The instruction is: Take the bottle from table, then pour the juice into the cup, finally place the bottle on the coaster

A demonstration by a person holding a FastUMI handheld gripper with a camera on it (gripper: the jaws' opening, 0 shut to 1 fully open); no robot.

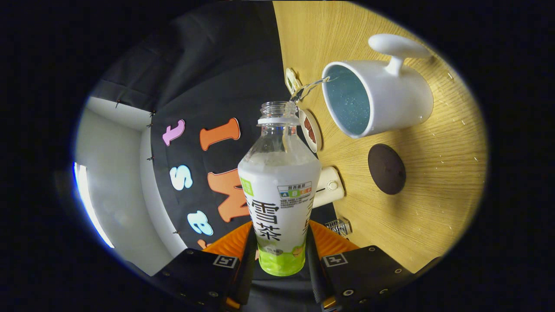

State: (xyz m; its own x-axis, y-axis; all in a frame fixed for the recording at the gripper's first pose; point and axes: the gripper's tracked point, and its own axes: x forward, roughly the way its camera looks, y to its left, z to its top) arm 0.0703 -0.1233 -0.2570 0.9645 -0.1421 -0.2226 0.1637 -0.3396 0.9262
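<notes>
gripper view: tool (279, 255) clamping pouring bottle (279, 190)

The gripper (279, 255) sits at the bottom centre of the frame, rolled well over to one side, so the tabletop stands like a wall on the right of the picture. Its two fingers (243, 253) rise from the lower edge on either side of the bottle (279, 190), both pressing against its lower body and clamping it between them.
</notes>
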